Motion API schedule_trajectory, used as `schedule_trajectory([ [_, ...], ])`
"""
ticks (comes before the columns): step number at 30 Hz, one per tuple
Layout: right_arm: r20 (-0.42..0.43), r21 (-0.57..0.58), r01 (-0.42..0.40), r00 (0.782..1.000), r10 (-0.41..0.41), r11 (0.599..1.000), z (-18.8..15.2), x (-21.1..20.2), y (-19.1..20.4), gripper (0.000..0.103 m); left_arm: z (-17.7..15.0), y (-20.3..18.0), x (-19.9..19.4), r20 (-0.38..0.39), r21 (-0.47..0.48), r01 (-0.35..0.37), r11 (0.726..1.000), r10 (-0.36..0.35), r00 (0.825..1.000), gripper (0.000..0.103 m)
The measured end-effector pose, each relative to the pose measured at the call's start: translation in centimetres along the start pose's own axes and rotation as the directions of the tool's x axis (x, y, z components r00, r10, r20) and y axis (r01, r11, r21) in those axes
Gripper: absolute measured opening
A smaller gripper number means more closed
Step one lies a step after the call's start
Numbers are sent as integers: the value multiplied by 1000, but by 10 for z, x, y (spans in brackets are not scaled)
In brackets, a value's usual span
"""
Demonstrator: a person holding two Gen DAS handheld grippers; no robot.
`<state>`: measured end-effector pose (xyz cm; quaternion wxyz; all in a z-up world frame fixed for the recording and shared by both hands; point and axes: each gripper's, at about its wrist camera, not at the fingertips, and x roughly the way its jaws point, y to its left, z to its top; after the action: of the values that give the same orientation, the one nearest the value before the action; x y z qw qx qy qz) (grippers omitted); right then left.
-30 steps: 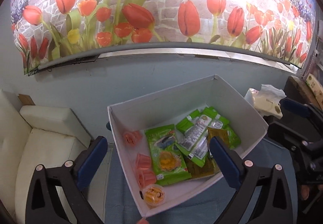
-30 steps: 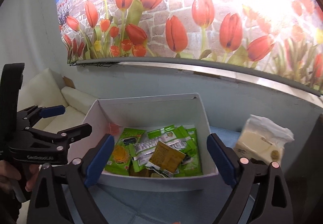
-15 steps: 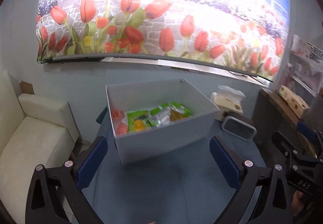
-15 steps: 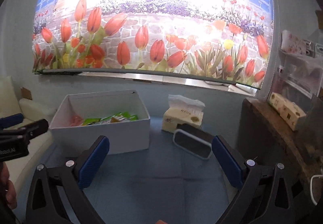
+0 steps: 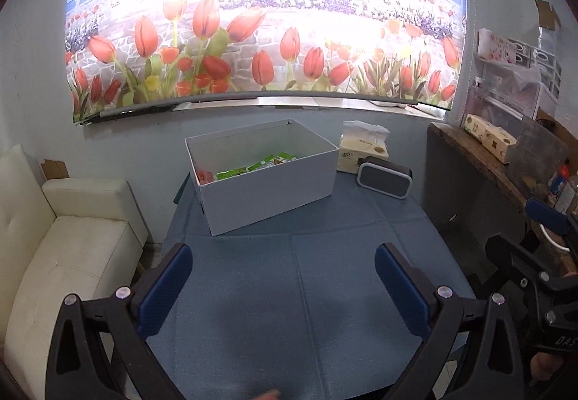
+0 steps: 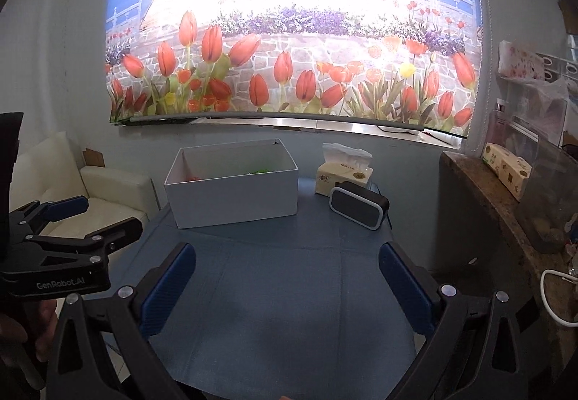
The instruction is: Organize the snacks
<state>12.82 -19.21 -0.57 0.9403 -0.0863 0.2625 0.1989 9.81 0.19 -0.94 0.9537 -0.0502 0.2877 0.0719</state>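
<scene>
A white open box (image 5: 267, 183) (image 6: 234, 198) stands at the far side of the blue-covered table (image 5: 300, 299) (image 6: 281, 291). Green snack packets (image 5: 253, 165) and red jelly cups (image 5: 205, 177) show just over its rim; in the right wrist view only a sliver of green (image 6: 262, 170) is visible. My left gripper (image 5: 283, 286) hangs open over the near part of the table, nothing between its blue pads. My right gripper (image 6: 287, 284) is likewise open and empty, well back from the box. The left gripper (image 6: 68, 219) also appears at the left edge of the right wrist view.
A tissue pack (image 5: 363, 147) (image 6: 343, 174) and a black speaker (image 5: 384, 176) (image 6: 359, 207) sit right of the box. A white sofa (image 5: 61, 248) stands left of the table. A wooden shelf (image 5: 480, 161) with small boxes runs along the right wall.
Both grippers have pulled back from the box, which now looks smaller and farther away. More of the blue table shows in front. Both stay open and empty.
</scene>
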Motion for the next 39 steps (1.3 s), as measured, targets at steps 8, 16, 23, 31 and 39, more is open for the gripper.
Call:
schedule_trajectory([
  [8,0,31,-11,1000,11,999,-2,-7,-2,103,2,3,-12,-1,13,3,1000,-3,1000,103],
  [16,-13,22,-15,1000,15,1000,-2,-4,0,103,1,8,-10,-12,10,-5,1000,5,1000,103],
  [23,-14,26,-17,1000,17,1000,0,-3,0,103,2,8,-5,-19,14,-2,1000,2,1000,103],
  [31,-15,17,-23,1000,23,1000,2,-2,2,103,2,9,-2,-30,16,-2,1000,2,1000,103],
  [39,-16,6,-27,999,27,1000,4,-2,5,103,2,8,-3,-34,26,4,1000,-3,999,103],
])
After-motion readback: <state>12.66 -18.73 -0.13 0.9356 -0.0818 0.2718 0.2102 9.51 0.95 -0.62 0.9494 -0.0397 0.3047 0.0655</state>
